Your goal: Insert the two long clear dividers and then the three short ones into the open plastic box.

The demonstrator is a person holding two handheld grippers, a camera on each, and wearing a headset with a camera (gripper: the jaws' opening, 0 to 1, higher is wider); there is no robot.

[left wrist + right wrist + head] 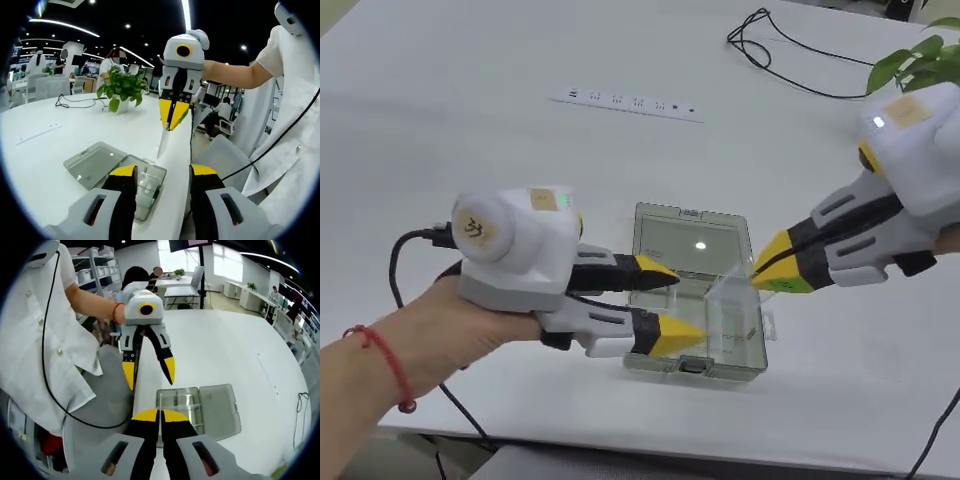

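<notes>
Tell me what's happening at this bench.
A person works with a gripper in each hand over an open plastic box on a white table. The right gripper is shut on a clear divider and holds it over the right half of the box. The left gripper is open and holds nothing, with its jaws at the left side of the box. I cannot tell whether any divider is seated yet.

The lower fingertip of the left gripper covers the near left corner of the box, so what lies inside there cannot be told. The clear divider at the fingertips of the right gripper is so transparent that its lower edge is lost against the box. Behind those fingers, the right gripper's body is cut by the picture's edge.
</notes>
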